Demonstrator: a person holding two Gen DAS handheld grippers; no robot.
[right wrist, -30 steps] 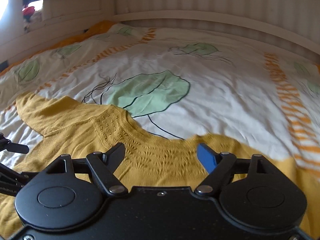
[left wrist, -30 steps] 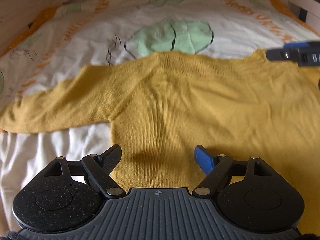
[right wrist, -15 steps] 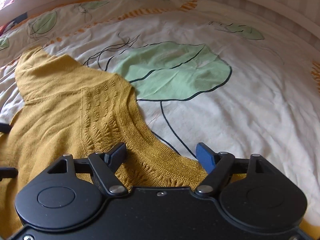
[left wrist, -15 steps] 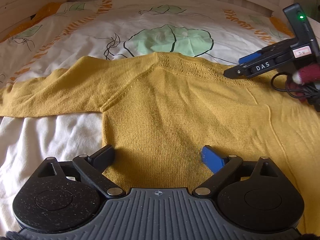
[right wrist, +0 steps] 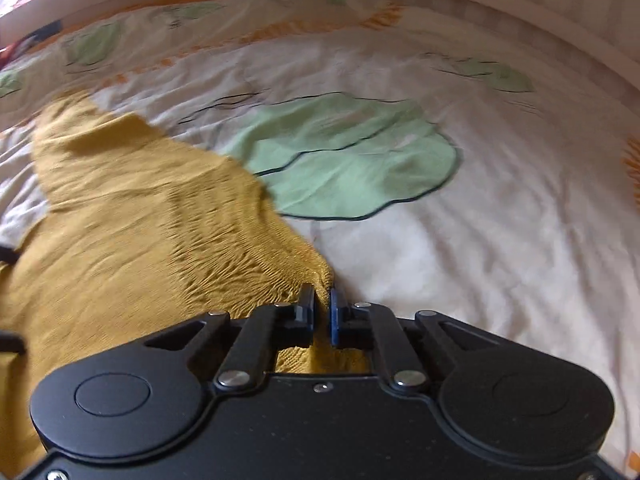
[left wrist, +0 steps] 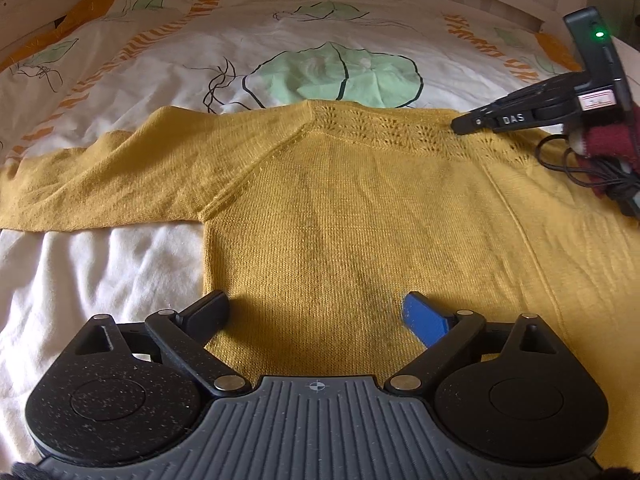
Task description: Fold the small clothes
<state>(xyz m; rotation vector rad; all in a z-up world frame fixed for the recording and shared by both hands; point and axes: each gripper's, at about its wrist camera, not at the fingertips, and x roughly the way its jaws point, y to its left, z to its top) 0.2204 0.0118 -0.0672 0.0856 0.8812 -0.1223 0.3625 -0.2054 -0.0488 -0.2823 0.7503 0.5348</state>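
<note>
Item: mustard knit sweater (left wrist: 352, 208), spread flat on the bed (left wrist: 120, 264), neckline at the far edge, one sleeve (left wrist: 100, 184) running out to the left.
Bedding: white duvet printed with green leaves (left wrist: 332, 76) and orange stripes.
Left hand-held gripper (left wrist: 316, 314): jaws spread wide, holding nothing, poised low over the near hem of the body.
Right hand-held gripper (right wrist: 322, 312): jaws pinched together on the knitted neckline edge; in the left view it sits at the far right by the collar.
Handling: light, soft and limp; the loose knit probably stretches and sags if lifted by one point. The ribbed neckline, shoulder seams and hem give the firmest hold.
Change from half a second ago: the right jaws, then wide apart over the collar, have closed on it; the right view is blurred, so any lift is uncertain. The left hand-held gripper remains open at the hem.
</note>
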